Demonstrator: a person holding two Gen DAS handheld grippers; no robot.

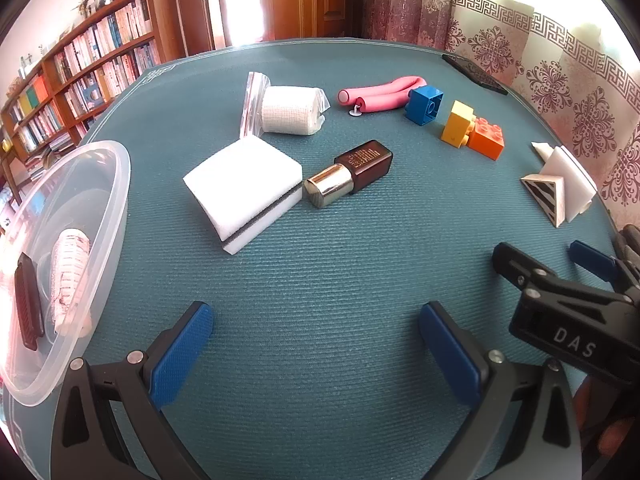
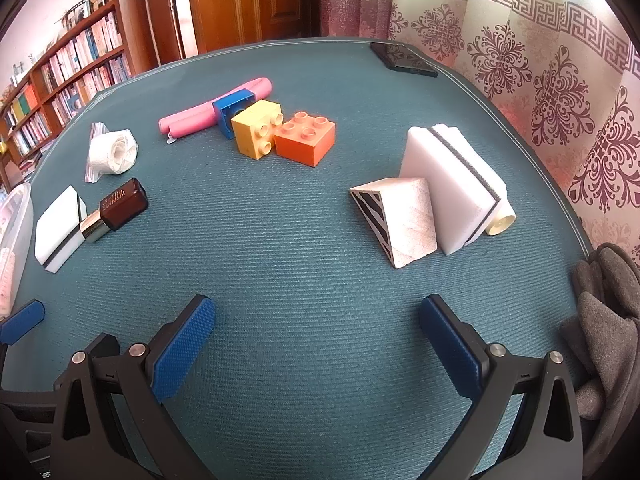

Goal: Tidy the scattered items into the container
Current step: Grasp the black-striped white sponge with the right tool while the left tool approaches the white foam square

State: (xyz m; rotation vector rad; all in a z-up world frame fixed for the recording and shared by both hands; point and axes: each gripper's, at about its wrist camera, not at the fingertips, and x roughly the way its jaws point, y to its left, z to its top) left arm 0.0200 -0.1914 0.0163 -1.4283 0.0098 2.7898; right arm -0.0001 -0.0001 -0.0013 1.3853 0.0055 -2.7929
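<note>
Teal mat (image 2: 304, 248), bookshelf (image 1: 80, 80) & door (image 2: 248, 0) behind; left claw (image 1: 316, 348), right claw (image 2: 318, 344) both wide.

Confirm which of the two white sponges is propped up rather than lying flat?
The white sponge with the dark layer on the right, leaning on the striped triangular block. The other white sponge lies flat by the brown bottle.

A teal table mat (image 2: 312, 240) fills both views. A black phone (image 2: 402, 60) lies on it at one o'clock, near the patterned curtain (image 2: 540, 80). Bookshelves (image 1: 80, 76) stand at ten o'clock, a wooden door (image 2: 248, 0) at twelve. Grey cloth (image 2: 604, 320) sits at four o'clock.
</note>
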